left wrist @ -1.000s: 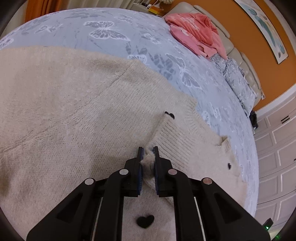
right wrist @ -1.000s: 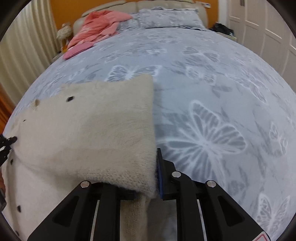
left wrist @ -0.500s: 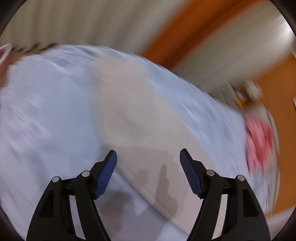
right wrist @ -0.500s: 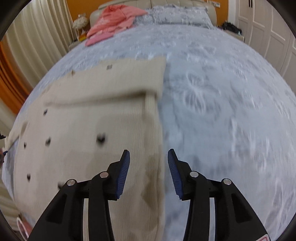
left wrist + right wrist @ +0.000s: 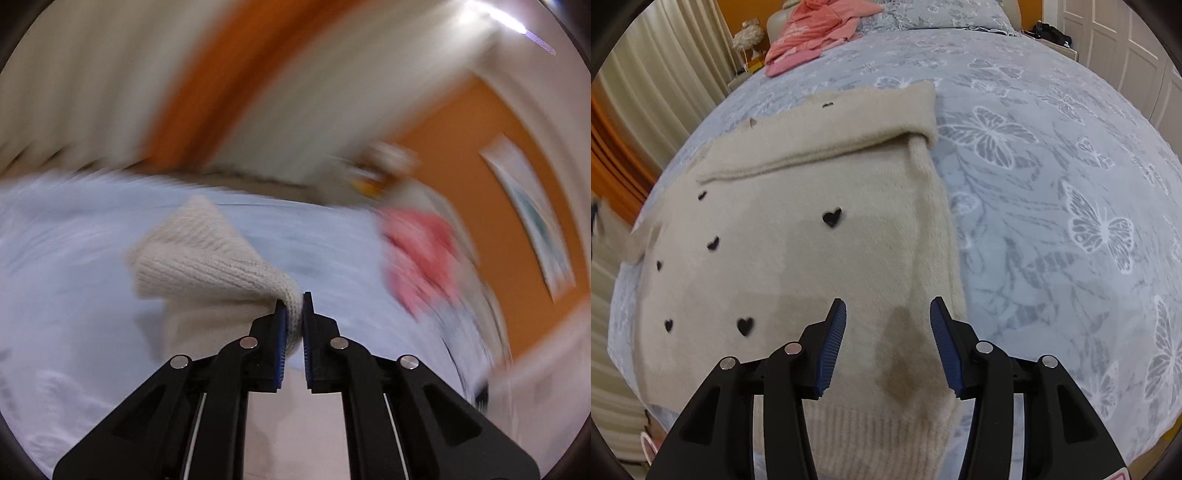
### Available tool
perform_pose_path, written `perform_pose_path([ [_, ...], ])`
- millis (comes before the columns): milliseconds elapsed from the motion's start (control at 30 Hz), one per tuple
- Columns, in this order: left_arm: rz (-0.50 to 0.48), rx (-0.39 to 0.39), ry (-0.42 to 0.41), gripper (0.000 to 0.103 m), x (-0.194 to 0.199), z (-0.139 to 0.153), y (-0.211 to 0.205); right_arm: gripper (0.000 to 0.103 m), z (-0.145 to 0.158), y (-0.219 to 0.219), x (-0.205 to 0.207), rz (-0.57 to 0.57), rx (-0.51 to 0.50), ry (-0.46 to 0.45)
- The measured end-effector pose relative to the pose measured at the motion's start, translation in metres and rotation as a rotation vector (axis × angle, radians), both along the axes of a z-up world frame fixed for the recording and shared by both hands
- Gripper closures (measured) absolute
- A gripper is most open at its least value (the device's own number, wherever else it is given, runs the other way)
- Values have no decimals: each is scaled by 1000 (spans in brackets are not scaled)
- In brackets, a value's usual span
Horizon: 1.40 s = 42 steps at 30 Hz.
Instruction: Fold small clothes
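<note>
The left tool (image 5: 293, 314) is clenched on a ribbed edge of the cream knit cardigan (image 5: 798, 258), which lies partly folded on the butterfly-print bed (image 5: 1052, 166). The right tool (image 5: 888, 336) hovers over the cardigan's near right part, its jaws opening with nothing pinched. A fast pull by the left could drag the folded sleeve out of place, since nothing pins the body. The left view is badly smeared, so which edge it holds is unclear; the hem runs behind the right tool.
</note>
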State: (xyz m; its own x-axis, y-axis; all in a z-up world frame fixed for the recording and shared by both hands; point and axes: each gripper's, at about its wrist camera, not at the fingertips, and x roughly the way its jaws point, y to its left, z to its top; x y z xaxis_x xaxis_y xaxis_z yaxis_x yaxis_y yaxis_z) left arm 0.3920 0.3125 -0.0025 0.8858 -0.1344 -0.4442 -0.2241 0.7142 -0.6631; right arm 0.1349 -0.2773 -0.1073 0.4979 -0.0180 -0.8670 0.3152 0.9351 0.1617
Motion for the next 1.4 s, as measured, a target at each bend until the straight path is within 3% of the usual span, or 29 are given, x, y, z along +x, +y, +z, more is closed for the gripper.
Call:
perform_pose_path([
  [33, -115, 22, -64, 97, 1, 25, -43, 56, 1, 0, 2, -1, 11, -6],
  [100, -260, 26, -124, 96, -2, 45, -106, 56, 4, 1, 6, -1, 27, -25],
  [200, -507, 15, -143, 96, -13, 45, -224, 56, 8, 0, 8, 1, 41, -52],
  [300, -689, 64, -58, 92, -25, 3, -330, 55, 8, -5, 7, 0, 36, -54],
  [333, -723, 58, -23, 85, -30, -14, -351, 55, 7, -10, 7, -1, 45, -50],
  [367, -771, 49, 42, 63, -38, -38, -375, 55, 6, -13, 6, -2, 50, -47],
  [433, -788, 60, 152, 49, -46, -76, -397, 54, 5, -20, 6, 1, 52, -38],
  [500, -757, 60, 208, 49, -63, -105, -390, 54, 6, -26, 11, 21, 45, -39],
  [600, -672, -2, 210, 42, -79, -111, -348, 50, 15, -33, 37, 70, 71, -68],
  [667, -576, -33, 211, 37, -70, -112, -308, 44, 21, -34, 69, 108, 100, -87],
  [800, -359, -108, 277, 35, -42, -119, -219, 44, 24, -34, 148, 142, 208, -130],
  [900, -246, -174, 336, 33, -24, -129, -172, 44, 12, -37, 204, 92, 241, -93],
  [1033, -157, -314, 370, 31, -21, -148, -145, 43, -20, -38, 254, -22, 296, -3],
  [1067, -140, -355, 375, 31, -21, -155, -142, 47, -26, -35, 261, -37, 323, -4],
  [1100, -129, -381, 364, 32, -19, -159, -142, 58, -26, -30, 265, -32, 334, -18],
  [1133, -120, -385, 351, 38, -18, -157, -141, 93, -22, -22, 271, -2, 348, -31],
  [1167, -107, -377, 327, 46, -17, -154, -142, 94, -17, -17, 273, 15, 360, -47],
  [1233, -102, -391, 275, 73, -9, -147, -150, 94, 10, -12, 269, 47, 346, -146],
  [1267, -105, -398, 242, 76, -5, -142, -152, 94, 33, -14, 263, 59, 317, -220],
  [1333, -80, -368, 214, 77, 2, -134, -154, 95, 52, -25, 251, 41, 300, -292],
  [1400, -82, -345, 230, 83, 14, -139, -154, 95, 54, -44, 239, 4, 229, -306],
])
